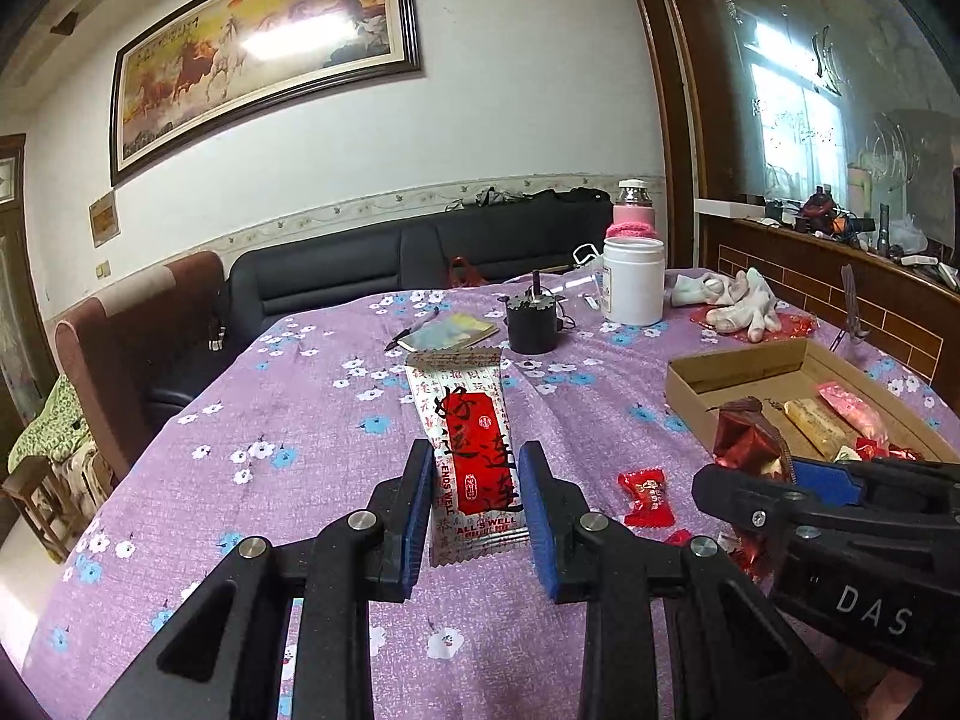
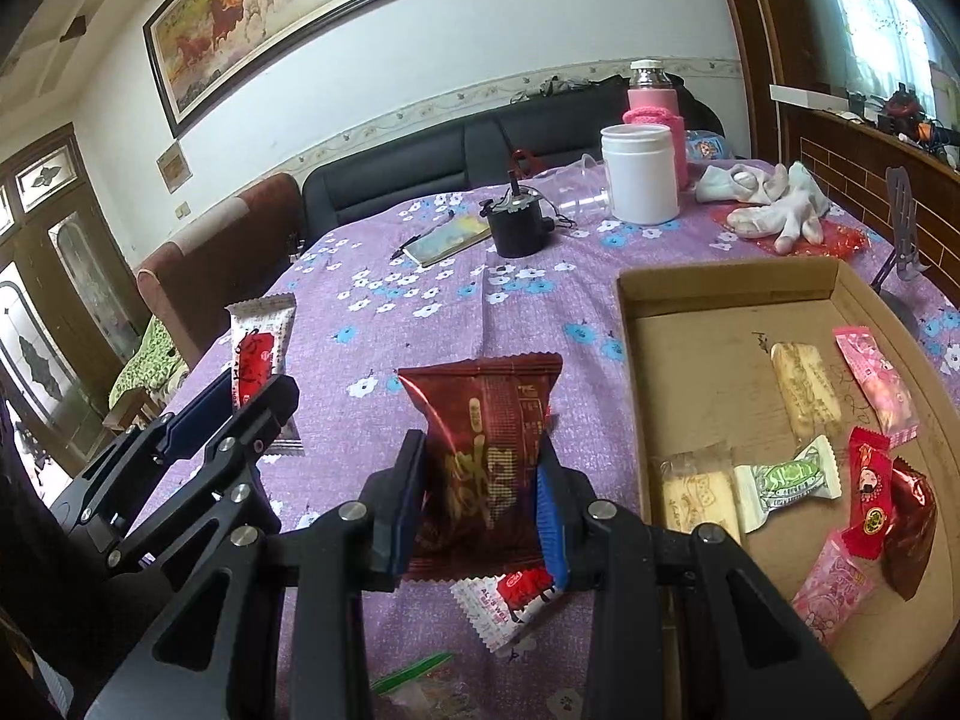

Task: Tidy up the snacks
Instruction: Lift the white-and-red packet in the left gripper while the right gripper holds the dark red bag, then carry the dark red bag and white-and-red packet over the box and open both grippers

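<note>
Indoors, over purple floral tablecloth (image 1: 288, 420), left claw (image 1: 477, 516) straddles white-red packet (image 1: 468, 450) spread; right claw (image 2: 483, 492) pinches maroon packet (image 2: 486, 420).

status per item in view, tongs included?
left tongs: open, straddling the white-and-red snack pack, which lies flat on the tablecloth
right tongs: shut on the dark red snack bag, lifted off the cloth
cardboard box: open-topped, several snacks inside
white jar: upright, lid on
pink flask: upright, capped
</note>
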`<move>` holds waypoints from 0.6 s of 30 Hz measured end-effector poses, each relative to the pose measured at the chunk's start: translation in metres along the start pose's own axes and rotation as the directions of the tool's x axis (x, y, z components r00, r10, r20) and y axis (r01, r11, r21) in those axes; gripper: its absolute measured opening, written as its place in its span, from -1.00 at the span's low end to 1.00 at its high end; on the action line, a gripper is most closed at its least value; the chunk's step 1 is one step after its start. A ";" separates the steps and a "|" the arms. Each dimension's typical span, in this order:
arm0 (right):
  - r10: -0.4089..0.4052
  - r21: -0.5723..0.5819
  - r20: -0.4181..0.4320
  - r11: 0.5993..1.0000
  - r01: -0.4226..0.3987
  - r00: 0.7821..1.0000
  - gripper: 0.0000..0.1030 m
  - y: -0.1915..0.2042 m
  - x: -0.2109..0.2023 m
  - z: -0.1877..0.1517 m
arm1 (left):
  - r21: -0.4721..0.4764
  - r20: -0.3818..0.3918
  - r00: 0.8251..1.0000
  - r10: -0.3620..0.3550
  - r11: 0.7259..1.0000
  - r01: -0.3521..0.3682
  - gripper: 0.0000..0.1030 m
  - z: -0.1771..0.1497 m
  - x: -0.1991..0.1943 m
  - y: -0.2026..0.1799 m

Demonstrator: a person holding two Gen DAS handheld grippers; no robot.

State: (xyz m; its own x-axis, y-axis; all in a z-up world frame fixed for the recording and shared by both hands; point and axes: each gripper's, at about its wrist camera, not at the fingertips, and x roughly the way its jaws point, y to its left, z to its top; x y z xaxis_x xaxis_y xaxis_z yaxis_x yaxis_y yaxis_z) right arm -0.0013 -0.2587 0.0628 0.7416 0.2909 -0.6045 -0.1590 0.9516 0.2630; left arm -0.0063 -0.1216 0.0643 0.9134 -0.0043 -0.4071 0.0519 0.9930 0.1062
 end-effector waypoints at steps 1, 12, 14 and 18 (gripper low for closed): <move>-0.003 0.001 0.001 1.000 0.003 1.000 -0.37 -0.001 0.000 0.000 | 0.002 0.000 1.000 -0.001 1.000 0.001 -0.41 0.000 0.000 0.000; -0.071 0.125 0.049 0.990 0.064 0.996 -0.37 -0.037 -0.017 0.017 | 0.019 0.008 1.000 0.002 1.000 -0.002 -0.41 -0.001 -0.002 -0.003; -0.083 0.145 0.061 0.987 0.073 0.995 -0.37 -0.044 -0.023 0.020 | 0.022 0.011 1.000 0.004 1.000 -0.004 -0.41 -0.001 -0.003 -0.004; -0.093 0.156 0.079 0.984 0.079 0.993 -0.37 -0.049 -0.038 0.029 | 0.023 0.012 1.000 0.003 1.000 -0.003 -0.41 -0.001 -0.003 -0.005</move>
State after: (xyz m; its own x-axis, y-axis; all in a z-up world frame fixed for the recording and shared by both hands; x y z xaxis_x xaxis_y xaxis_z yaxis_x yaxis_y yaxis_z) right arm -0.0032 -0.3195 0.0943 0.8021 0.1929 -0.5653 0.0044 0.9445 0.3285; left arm -0.0097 -0.1261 0.0643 0.9183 -0.0030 -0.3958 0.0583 0.9901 0.1279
